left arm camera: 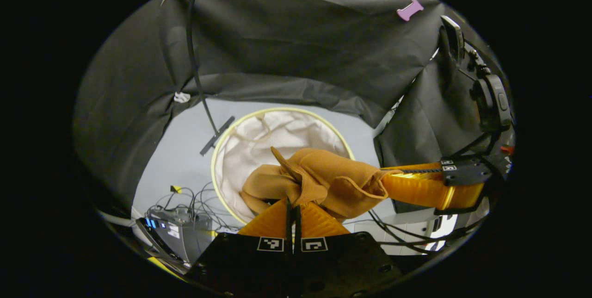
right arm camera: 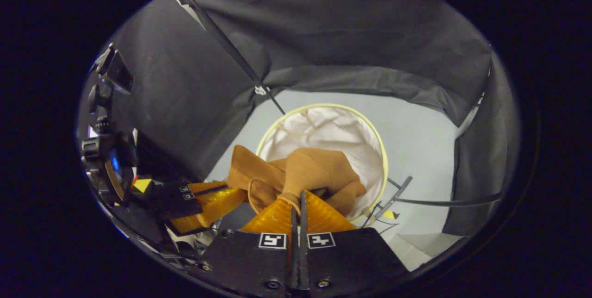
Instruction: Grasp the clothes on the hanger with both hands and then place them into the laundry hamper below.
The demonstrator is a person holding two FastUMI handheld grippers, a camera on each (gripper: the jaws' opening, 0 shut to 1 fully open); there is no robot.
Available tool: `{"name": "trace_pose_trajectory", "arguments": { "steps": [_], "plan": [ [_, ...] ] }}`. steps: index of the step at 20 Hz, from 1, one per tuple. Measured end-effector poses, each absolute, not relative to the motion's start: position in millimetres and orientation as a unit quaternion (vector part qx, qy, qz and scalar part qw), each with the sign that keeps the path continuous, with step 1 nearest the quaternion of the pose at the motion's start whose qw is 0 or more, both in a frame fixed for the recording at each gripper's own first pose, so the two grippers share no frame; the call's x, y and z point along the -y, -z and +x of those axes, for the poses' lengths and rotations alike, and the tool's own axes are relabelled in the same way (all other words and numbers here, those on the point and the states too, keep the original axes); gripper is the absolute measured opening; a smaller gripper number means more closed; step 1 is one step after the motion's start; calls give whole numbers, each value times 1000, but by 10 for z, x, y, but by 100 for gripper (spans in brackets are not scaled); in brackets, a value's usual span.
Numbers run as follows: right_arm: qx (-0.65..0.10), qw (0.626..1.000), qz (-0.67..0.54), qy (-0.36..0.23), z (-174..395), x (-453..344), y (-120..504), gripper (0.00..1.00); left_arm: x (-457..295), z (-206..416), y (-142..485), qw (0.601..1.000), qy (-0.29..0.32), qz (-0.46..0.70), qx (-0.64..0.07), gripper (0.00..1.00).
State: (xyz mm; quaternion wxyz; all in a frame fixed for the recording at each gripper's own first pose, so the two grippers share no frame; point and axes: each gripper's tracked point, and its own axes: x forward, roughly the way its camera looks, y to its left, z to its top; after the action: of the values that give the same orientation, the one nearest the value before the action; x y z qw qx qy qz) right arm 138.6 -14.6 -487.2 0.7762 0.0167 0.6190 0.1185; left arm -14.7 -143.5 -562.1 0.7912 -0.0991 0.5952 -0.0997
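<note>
Garment: a tan garment (left arm camera: 319,177) is seen bunched in the lower centre of the left gripper view, hanging over the open mouth of the hamper; in the right gripper view it (right arm camera: 300,173) is found at lower centre, overlapping the near rim
Hamper: a round laundry hamper (left arm camera: 222,136) with a pale liner and a yellowish rim is seen at centre on the grey floor (left arm camera: 175,150); in the right gripper view its rim (right arm camera: 384,159) lies just right of centre
Left gripper: the left gripper (left arm camera: 292,205) is shown at bottom centre, its jaws pressed together with a fold of the cloth pinched between them; it is also seen from the side at lower left of the right gripper view (right arm camera: 240,194)
Right gripper: the right gripper (right arm camera: 298,198) is shown at bottom centre, its jaws closed on another fold; in the left gripper view it (left arm camera: 386,184) enters from the right, its tips buried in the cloth
Done: the garment is judged to be off the hanger and held by both grippers above the hamper
Left: the cloth is not yet inside; lowering over the opening and release by both grippers are judged to remain
Risk: part of the cloth is draped towards the near rim, so it could catch there
Other: a black cable (left arm camera: 194,57) is seen at upper left, and an electronics box (left arm camera: 178,231) with wires at lower left
</note>
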Motion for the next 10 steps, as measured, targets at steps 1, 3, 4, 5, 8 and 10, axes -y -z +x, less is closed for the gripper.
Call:
{"name": "trace_pose_trajectory", "arguments": {
  "steps": [1, 3, 4, 5, 8, 10],
  "plan": [
    [-613, 781, 17, -115, 1443, 157, 4837, 4, 1392, -183, 5633, 788, 93, -92, -601, 0],
    [-594, 796, 7, -118, 1590, 146, 4717, 4, 1363, -186, 5676, 783, 83, -95, -609, 6],
    [-589, 799, -9, -121, 1643, 181, 4637, 4, 1334, -155, 5684, 783, 76, -94, -610, 0],
    [-588, 799, -17, -126, 1651, 213, 4582, 4, 1298, -105, 5676, 786, 71, -97, -607, 6],
    [-590, 797, -26, -126, 1624, 231, 4638, 7, 1350, -3, 5614, 785, 79, -124, -601, 42],
    [-592, 797, -32, -116, 1564, 253, 4703, 32, 1197, -37, 5684, 787, 64, -99, -605, 99]
  ]
}}
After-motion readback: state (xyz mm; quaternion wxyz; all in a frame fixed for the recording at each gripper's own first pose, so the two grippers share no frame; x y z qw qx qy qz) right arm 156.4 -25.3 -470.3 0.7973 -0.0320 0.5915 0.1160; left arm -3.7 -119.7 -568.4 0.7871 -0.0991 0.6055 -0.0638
